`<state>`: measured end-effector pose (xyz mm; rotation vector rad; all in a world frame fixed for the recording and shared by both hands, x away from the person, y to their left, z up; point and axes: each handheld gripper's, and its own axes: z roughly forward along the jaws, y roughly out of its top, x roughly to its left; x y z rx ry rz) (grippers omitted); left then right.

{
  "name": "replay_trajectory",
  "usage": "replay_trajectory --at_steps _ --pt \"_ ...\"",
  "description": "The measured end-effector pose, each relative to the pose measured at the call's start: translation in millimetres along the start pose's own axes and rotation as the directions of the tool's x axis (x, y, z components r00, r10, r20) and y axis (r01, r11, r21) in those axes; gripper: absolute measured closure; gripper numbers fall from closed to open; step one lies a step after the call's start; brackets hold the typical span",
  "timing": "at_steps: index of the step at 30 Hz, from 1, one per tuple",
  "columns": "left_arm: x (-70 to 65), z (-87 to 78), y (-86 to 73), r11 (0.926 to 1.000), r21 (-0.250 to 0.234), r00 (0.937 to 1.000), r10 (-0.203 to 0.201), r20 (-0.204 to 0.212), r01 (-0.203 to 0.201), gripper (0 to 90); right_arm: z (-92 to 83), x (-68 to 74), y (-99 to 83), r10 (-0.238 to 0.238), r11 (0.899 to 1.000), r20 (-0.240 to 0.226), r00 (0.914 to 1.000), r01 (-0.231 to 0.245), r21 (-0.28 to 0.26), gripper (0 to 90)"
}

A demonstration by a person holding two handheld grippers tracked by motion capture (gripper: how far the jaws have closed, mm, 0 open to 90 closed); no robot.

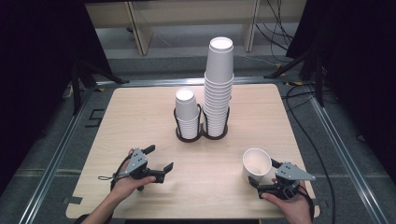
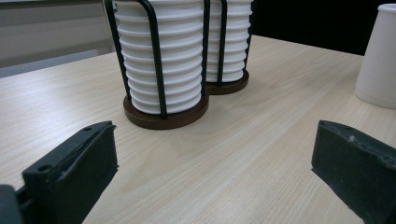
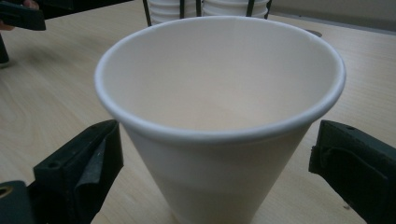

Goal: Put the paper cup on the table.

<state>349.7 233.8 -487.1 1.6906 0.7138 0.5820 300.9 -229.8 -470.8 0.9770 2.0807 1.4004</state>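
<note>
From my remote seat I see two black hand-held tools: the left gripper [image 1: 159, 162] and the right gripper [image 1: 263, 176], each topped by a grey three-cornered plate with small dark screw holes (black cables loop behind both). Their blocky black fingers [image 2: 74, 172] show screw holes too. Forearms are bare.

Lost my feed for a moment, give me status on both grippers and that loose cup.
Left gripper open, empty, low over table. Right gripper open, jaws straddling loose cup, not clamped. Cup upright on table. Nothing between it and cup holder.
</note>
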Motion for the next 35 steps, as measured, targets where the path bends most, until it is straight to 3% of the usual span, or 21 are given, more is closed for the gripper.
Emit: replay_trajectory --at_steps 1,2,5,6,10,11,12,15,16,21,22,23,24,27,30,31,32,34,35 --pt "0.0 0.0 -0.2 1.0 -0.002 1.0 -0.003 0.0 0.003 0.0 -1.6 2.1 -0.6 0.028 1.0 0.0 0.9996 -0.028 -0.011 2.8" --pt "0.0 -0.1 -0.2 1.0 -0.003 1.0 -0.005 -0.001 0.005 0.0 -3.3 1.0 -0.8 0.004 1.0 -0.001 1.0 -0.004 -0.005 2.7" --pt "0.5 0.1 -0.4 0.9998 -0.015 0.9999 -0.011 -0.001 0.011 0.0 -6.9 1.8 -3.3 0.003 1.0 0.004 1.0 -0.003 -0.007 2.8" --pt "1.7 -1.3 0.3 0.9999 -0.003 0.9999 0.01 -0.006 -0.01 0.0 -8.1 1.3 -4.3 -0.008 1.0 0.014 0.9999 0.008 -0.014 2.8" --pt "2.2 -2.2 -0.3 1.0 -0.002 0.9999 0.005 -0.013 -0.005 0.0 -16.0 3.1 -7.1 0.009 1.0 0.02 0.9998 -0.009 -0.013 2.7" --pt "2.6 -2.4 -0.3 1.0 0.0 0.9999 0.01 -0.013 -0.01 0.0 -16.9 1.5 -7.6 -0.016 1.0 0.027 0.9995 0.017 -0.021 2.7" --pt "2.7 -2.3 -0.3 0.9999 -0.003 0.9999 0.01 -0.013 -0.01 0.0 -18.9 4.0 -8.3 0.021 1.0 0.019 0.9996 -0.021 -0.012 2.8" --pt "3.0 -2.6 -0.4 0.9999 -0.005 0.9999 0.009 -0.013 -0.009 0.0 -24.1 0.6 -9.7 -0.011 1.0 0.027 0.9996 0.011 -0.024 3.0" --pt "3.1 -2.7 -0.6 1.0 -0.005 0.9999 0.008 -0.013 -0.008 0.0 -26.3 0.5 -10.4 0.0 1.0 0.036 0.9994 0.001 -0.017 3.0" --pt "3.1 -2.8 -1.4 1.0 -0.002 0.9998 0.0 -0.02 0.0 0.0 -32.9 -2.7 -13.0 0.003 0.999 0.05 0.9988 -0.001 -0.051 3.3" --pt "3.2 -2.7 -1.3 1.0 -0.002 0.9998 0.005 -0.019 -0.005 0.0 -32.8 -4.6 -14.0 -0.013 0.997 0.045 0.9989 0.016 -0.075 3.4" --pt "3.4 -2.7 -1.1 0.9999 -0.002 0.9998 0.01 -0.017 -0.01 0.0 -35.7 -2.8 -15.0 0.017 0.998 0.043 0.9989 -0.015 -0.061 3.8" --pt "2.7 -0.7 -2.3 0.9997 -0.025 0.9999 -0.007 -0.008 0.007 0.0 -37.7 -3.6 -15.8 0.012 0.998 0.046 0.9988 -0.009 -0.069 4.3" --pt "3.0 -1.7 -1.8 1.0 -0.001 0.9999 0.004 -0.013 -0.004 0.0 -43.4 -4.1 -18.0 0.01 0.996 0.032 0.9995 -0.007 -0.089 7.0" --pt "2.5 -1.1 -2.0 1.0 0.001 0.9999 0.009 -0.009 -0.009 0.0 -48.7 -6.4 -19.7 0.018 0.993 0.025 0.9995 -0.015 -0.121 8.9" --pt "2.1 -0.8 -2.0 1.0 0.001 0.9999 0.007 -0.007 -0.007 0.0 -50.7 -8.1 -20.4 0.007 0.992 0.046 0.9989 -0.001 -0.128 9.4" --pt "1.5 -0.4 -2.0 1.0 0.002 1.0 0.006 -0.006 -0.006 0.0 -52.9 -7.4 -21.1 0.028 0.992 0.037 0.9989 -0.023 -0.122 10.6" --pt "-0.1 2.0 -2.9 0.9999 -0.013 1.0 0.008 0.0 -0.008 0.0 -56.2 -11.4 -23.5 0.023 0.987 0.037 0.999 -0.017 -0.163 14.7" --pt "-0.6 1.9 -2.9 0.9999 -0.001 0.9999 0.014 -0.003 -0.014 0.0 -60.2 -12.6 -23.6 0.035 0.99 0.037 0.9987 -0.029 -0.141 15.0"
